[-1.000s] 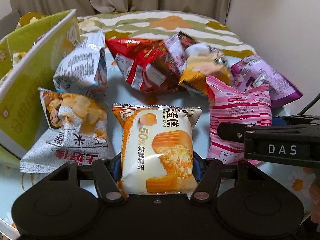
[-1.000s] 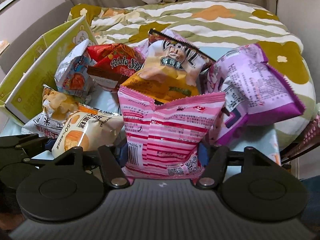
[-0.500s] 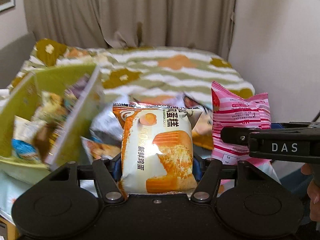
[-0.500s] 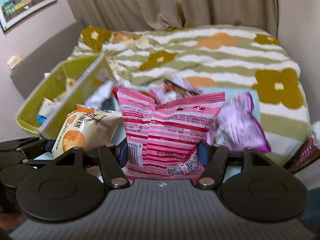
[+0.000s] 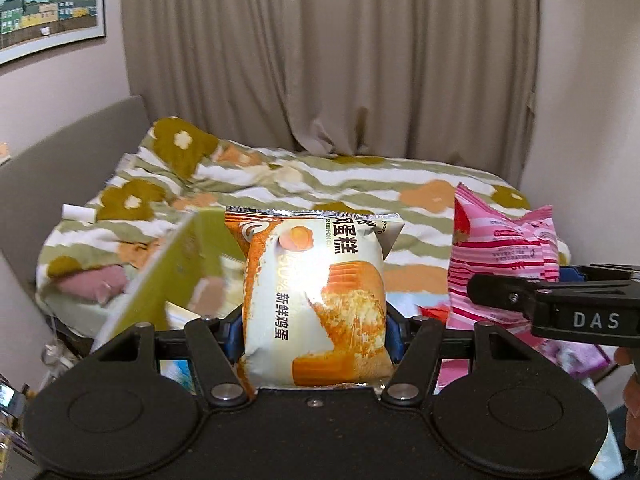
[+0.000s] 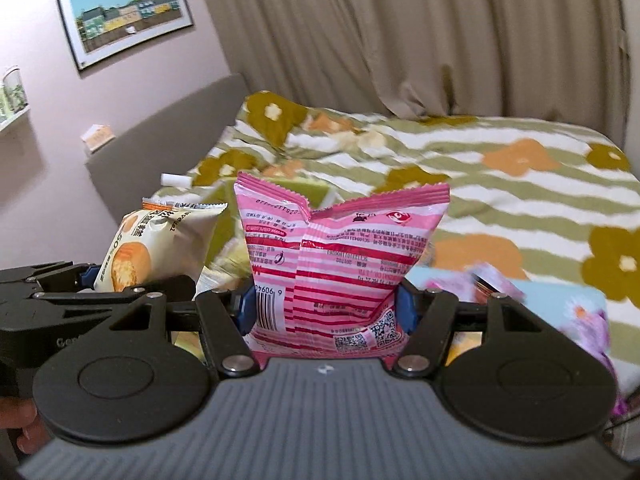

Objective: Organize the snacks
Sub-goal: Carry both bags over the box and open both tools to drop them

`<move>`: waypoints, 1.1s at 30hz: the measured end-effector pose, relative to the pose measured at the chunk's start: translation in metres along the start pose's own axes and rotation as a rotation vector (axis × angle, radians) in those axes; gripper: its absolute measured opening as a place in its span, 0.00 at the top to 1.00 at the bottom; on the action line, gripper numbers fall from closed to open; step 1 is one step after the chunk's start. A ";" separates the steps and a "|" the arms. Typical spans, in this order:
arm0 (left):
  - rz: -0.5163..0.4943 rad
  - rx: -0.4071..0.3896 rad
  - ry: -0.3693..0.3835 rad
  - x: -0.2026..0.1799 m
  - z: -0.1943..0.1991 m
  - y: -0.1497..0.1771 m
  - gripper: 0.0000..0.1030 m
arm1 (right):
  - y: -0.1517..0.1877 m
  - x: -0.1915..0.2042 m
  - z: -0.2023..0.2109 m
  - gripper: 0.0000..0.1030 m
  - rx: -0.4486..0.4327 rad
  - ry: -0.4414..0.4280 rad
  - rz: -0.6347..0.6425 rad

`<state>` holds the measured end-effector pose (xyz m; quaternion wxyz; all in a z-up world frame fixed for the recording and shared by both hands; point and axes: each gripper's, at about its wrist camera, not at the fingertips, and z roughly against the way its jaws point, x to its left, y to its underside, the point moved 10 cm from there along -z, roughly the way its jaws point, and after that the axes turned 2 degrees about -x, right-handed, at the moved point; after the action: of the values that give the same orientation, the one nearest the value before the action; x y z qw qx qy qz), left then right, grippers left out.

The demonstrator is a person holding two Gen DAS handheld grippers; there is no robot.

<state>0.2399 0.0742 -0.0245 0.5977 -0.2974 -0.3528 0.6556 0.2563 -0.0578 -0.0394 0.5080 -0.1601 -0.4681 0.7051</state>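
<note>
Orange and cream foil filled my left view: the cake packet, printed with a sponge slice and an egg yolk, stood upright with my left gripper clamped on its lower sides. My right gripper was clenched likewise on the pink striped packet, its serrated top seam folded into a notch (print upside down, barcode and QR codes near the bottom). Both packets hung side by side in the air, near each other but apart. Behind the cake packet, the green box showed blurred, its flap edge slanting up toward the packet's top left corner. Beyond lay the flowered bed cover, wide and flat up to the curtain.
</note>
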 end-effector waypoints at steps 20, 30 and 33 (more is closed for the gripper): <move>-0.021 0.131 0.104 0.131 -0.141 -0.042 0.35 | -0.059 0.089 -0.149 0.23 0.026 0.099 -0.111; -0.017 0.206 0.153 0.147 -0.193 -0.026 0.06 | -0.052 0.081 -0.193 0.23 0.081 0.197 -0.176; -0.022 0.213 0.152 0.148 -0.190 -0.021 0.06 | -0.052 0.084 -0.201 0.23 0.094 0.203 -0.171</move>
<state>0.3904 0.2423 -0.1119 0.6580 -0.2772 -0.2379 0.6585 0.3903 0.1169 -0.0785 0.6178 -0.1660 -0.3926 0.6608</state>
